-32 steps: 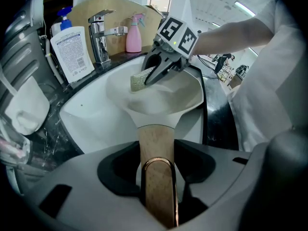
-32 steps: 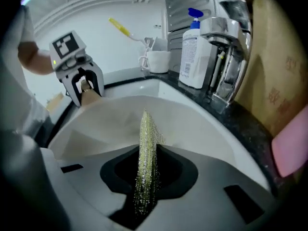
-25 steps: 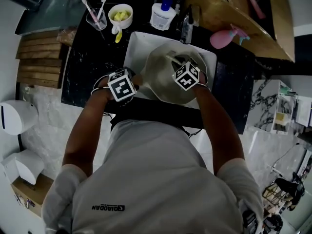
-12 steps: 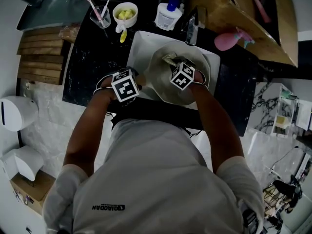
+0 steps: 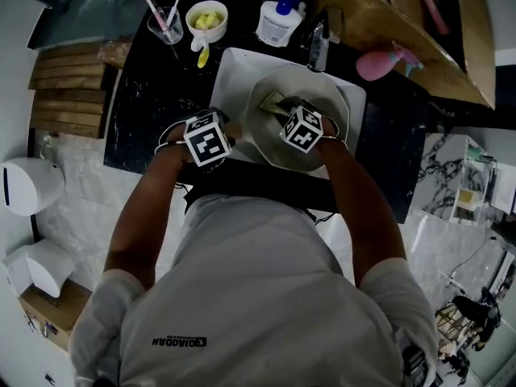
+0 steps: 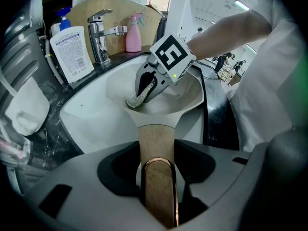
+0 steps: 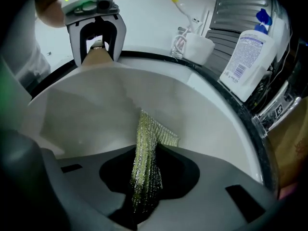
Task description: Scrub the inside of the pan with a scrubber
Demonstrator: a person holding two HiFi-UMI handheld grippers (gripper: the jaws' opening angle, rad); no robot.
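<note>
Left claw (image 6: 156, 167) pinches pan handle (image 6: 155, 138); pan (image 5: 260, 123) sits in sink (image 5: 230, 71). Right claw (image 7: 144, 177) pinches scrubber (image 7: 150, 136) against pan's inner wall. Best: steady handle, press flat, circle whole inside.

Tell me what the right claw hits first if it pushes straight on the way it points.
The inner wall of the pan: the scrubber clamped in the right claw seems to touch it, though depth is hard to judge.
</note>
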